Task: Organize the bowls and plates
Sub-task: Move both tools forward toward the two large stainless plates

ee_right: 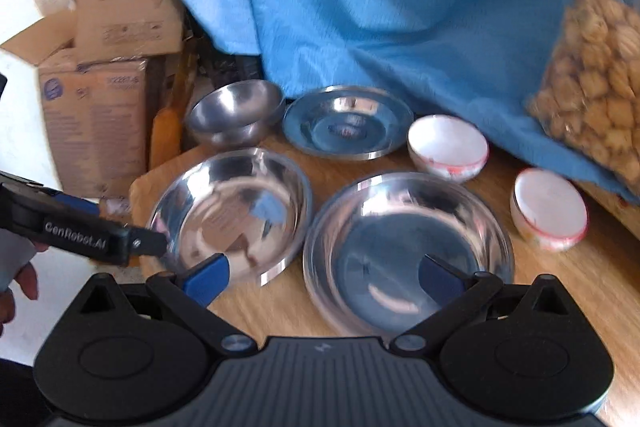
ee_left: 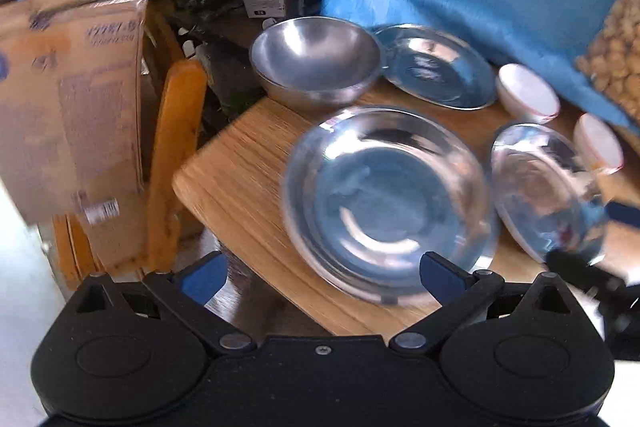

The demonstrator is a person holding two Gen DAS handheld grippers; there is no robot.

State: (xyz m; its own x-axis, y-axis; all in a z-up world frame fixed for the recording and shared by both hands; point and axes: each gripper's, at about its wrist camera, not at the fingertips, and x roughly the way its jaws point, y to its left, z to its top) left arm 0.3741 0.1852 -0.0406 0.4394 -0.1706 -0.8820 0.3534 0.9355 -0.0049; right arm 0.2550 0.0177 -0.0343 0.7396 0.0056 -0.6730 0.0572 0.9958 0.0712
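Your right hand-held gripper (ee_right: 324, 277) is spread wide, empty, hovering just above the near rim of the big steel bowl (ee_right: 408, 251) — use that bowl as landmark. Your left hand-held gripper (ee_left: 320, 277) is also apart and empty; in the right wrist view it (ee_right: 148, 245) comes in from the left, tip at the near-left rim of the second steel bowl (ee_right: 232, 211), which sits just left of the landmark, rims nearly touching. So left is nearer that one, right is nearer the landmark; both bowls lie straight ahead and below the fingers, round, no long axis to line up. Right of the landmark: a white bowl (ee_right: 550, 213). Beyond it: another white bowl (ee_right: 448, 147), a flat steel plate (ee_right: 348, 123), then a deep steel bowl (ee_right: 236, 111) far left at the corner of the wooden surface (ee_right: 560, 291). Behind: blue cloth (ee_right: 400, 7). Nothing stacked yet. Frames blurry.
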